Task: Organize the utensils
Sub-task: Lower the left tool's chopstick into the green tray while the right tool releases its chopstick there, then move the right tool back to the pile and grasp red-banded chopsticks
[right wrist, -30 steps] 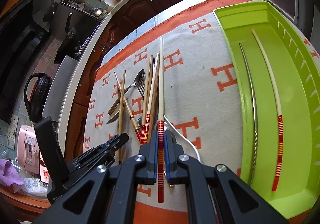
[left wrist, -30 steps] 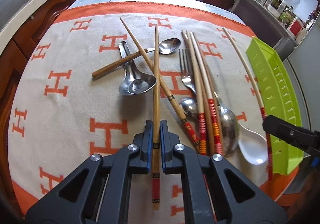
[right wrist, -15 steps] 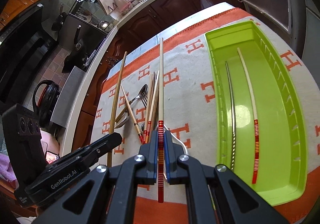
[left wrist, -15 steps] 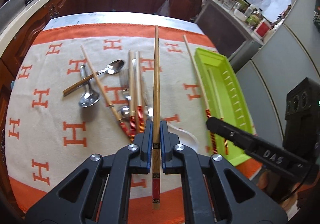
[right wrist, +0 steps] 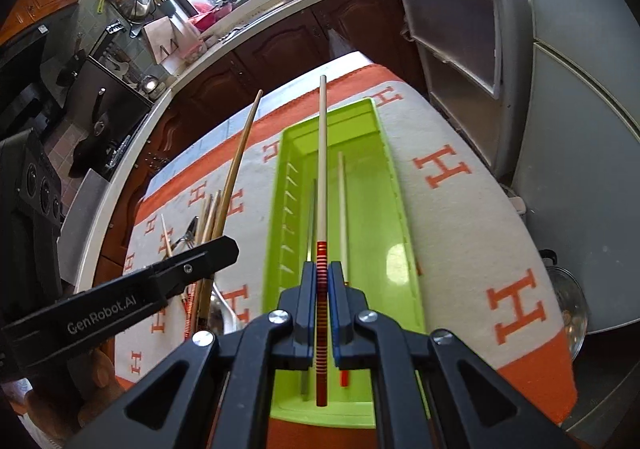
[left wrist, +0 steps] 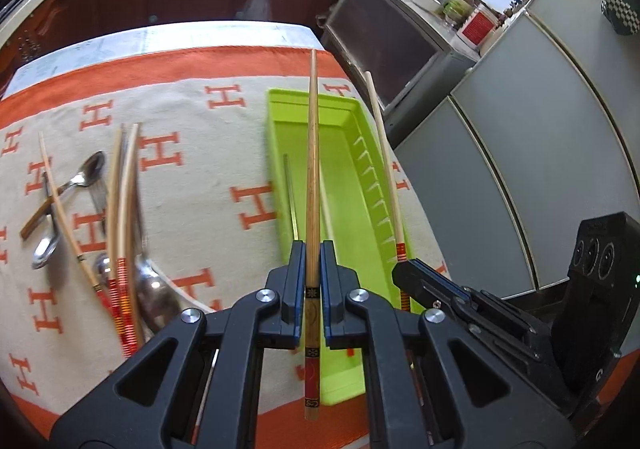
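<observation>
My left gripper (left wrist: 312,253) is shut on a brown wooden chopstick (left wrist: 313,153) with a red end, held above the lime green tray (left wrist: 360,281). My right gripper (right wrist: 322,273) is shut on a pale chopstick with a red striped end (right wrist: 322,169), also held above the green tray (right wrist: 404,249). The tray holds a metal chopstick (right wrist: 311,217) and a pale chopstick (right wrist: 342,201). The right gripper (left wrist: 412,281) shows at the right of the left wrist view. The left gripper (right wrist: 224,249) shows at the left of the right wrist view.
Several chopsticks (left wrist: 124,201), spoons (left wrist: 86,177) and a fork lie in a pile on the orange and cream cloth (left wrist: 208,177) left of the tray. Grey cabinets (left wrist: 540,169) stand to the right of the table. Kitchen counters run along the back.
Both grippers have risen and swung right with their chopsticks, from above the utensil pile to above the green tray. Both stay shut.
</observation>
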The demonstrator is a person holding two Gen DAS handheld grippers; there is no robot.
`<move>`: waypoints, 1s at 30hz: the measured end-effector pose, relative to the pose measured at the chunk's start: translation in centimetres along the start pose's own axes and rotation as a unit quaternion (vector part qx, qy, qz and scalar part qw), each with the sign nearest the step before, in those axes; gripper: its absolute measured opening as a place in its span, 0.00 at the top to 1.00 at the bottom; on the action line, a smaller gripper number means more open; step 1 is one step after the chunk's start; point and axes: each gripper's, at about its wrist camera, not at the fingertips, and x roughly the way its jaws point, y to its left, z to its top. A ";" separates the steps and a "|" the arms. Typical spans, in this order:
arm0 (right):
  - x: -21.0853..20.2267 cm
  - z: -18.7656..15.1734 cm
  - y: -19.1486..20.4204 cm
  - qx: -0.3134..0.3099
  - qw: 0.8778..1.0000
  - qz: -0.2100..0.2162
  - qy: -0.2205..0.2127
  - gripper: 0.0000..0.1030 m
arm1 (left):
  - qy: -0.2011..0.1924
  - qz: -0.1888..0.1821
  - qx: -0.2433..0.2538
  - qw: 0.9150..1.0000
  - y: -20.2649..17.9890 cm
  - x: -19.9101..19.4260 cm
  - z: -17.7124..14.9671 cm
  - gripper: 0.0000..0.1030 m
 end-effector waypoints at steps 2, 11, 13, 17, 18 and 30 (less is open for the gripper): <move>0.5 -0.2 -0.8 -0.001 1.000 -0.018 0.010 0.95 | 0.004 0.003 0.003 1.000 -0.9 1.4 0.3 0.95; 2.7 -1.6 -2.7 0.008 0.998 -0.025 0.060 0.94 | 0.036 0.038 0.014 0.999 -2.6 6.6 0.3 0.95; 2.6 -1.7 -2.7 0.008 0.998 -0.025 0.059 0.94 | 0.038 0.040 0.024 0.998 -2.6 6.6 -0.2 0.93; 2.1 -1.7 -2.7 0.013 0.998 -0.018 0.052 0.94 | 0.034 0.044 0.033 0.998 -2.3 5.6 -0.8 0.73; 2.1 -1.7 -2.6 0.013 0.998 -0.015 0.051 0.94 | 0.030 0.045 0.034 0.998 -2.1 5.2 -1.0 0.69; 1.8 -1.9 -0.3 0.000 0.999 -0.004 0.052 0.94 | -0.027 0.081 0.023 0.996 1.9 -1.8 -2.4 0.61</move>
